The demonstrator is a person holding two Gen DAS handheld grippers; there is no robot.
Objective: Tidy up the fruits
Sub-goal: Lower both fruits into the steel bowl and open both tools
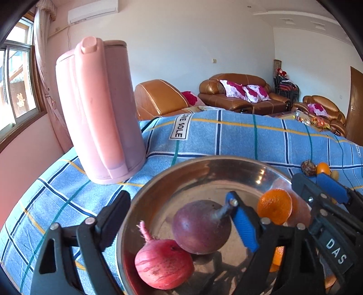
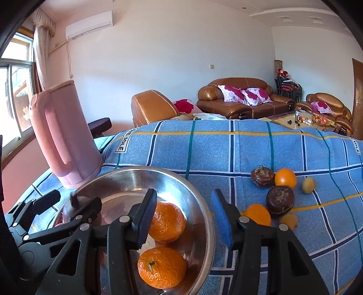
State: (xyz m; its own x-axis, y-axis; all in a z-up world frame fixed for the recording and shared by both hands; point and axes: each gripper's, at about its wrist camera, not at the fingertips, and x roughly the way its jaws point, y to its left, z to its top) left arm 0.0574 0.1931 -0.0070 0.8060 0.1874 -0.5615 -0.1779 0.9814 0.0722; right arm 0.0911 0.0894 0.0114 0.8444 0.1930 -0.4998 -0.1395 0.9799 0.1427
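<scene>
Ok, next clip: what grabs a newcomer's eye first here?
The shiny steel bowl up front, holding two oranges, a purple fruit and a pink one. Then the tall pink jug behind it, and loose fruit waiting on the blue checked cloth to the right.

White walls [image 2: 170, 56] and a white ceiling [image 2: 295, 13] enclose a daylit living room. A window [image 2: 13, 90] with a pale curtain [image 2: 42, 52] sits at 9 o'clock, an air conditioner [image 2: 89, 21] at 11. 3 brown leather sofas [image 2: 240, 99] with floral cushions [image 2: 245, 94] line the far wall at 1 o'clock; a wooden door [image 2: 358, 99] stands at 3.
</scene>
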